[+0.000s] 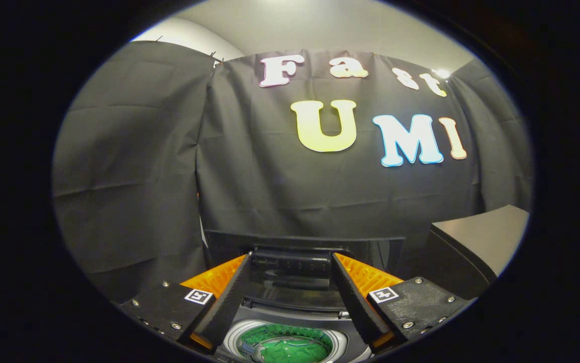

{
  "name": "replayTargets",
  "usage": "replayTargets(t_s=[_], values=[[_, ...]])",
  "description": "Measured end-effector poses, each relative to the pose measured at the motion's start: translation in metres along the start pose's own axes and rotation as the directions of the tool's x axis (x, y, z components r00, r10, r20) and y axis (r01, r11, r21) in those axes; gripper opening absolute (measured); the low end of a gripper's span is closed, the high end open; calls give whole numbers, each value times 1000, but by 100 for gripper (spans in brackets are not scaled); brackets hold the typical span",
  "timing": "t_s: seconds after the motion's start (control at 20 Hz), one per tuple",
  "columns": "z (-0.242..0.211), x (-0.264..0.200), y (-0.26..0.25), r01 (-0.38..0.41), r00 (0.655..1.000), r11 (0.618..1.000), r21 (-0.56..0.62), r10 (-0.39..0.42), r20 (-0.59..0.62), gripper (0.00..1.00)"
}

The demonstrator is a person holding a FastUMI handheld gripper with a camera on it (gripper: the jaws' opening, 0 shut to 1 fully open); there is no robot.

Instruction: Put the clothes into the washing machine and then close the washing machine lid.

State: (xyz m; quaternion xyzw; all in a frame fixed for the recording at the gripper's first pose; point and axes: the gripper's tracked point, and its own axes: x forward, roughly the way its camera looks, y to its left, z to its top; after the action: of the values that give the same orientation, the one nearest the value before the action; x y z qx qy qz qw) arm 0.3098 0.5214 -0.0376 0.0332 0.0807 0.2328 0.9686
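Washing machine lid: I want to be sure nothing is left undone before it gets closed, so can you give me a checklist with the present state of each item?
1. Clothes in the drum: ok, a green garment lies inside the drum below the fingers.
2. Nothing hanging over the drum's rim: cannot tell, its near side is cut off.
3. Lid open: ok, it stands raised just ahead of the fingers.
4. Gripper free: ok, the fingers are spread and hold nothing.
5. Fingers placed on the lid: cannot tell; its top edge sits between them, but contact is unclear.
6. Machine's top free of obstacles: ok on the visible part.
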Motion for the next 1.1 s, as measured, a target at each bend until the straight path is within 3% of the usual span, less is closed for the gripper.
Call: replayTargets(t_s=[0.65, 1.1], values=[[34, 82, 7, 59, 996, 998, -21, -60, -61, 97], [4, 133, -6, 134, 957, 991, 20, -124, -261, 97]])
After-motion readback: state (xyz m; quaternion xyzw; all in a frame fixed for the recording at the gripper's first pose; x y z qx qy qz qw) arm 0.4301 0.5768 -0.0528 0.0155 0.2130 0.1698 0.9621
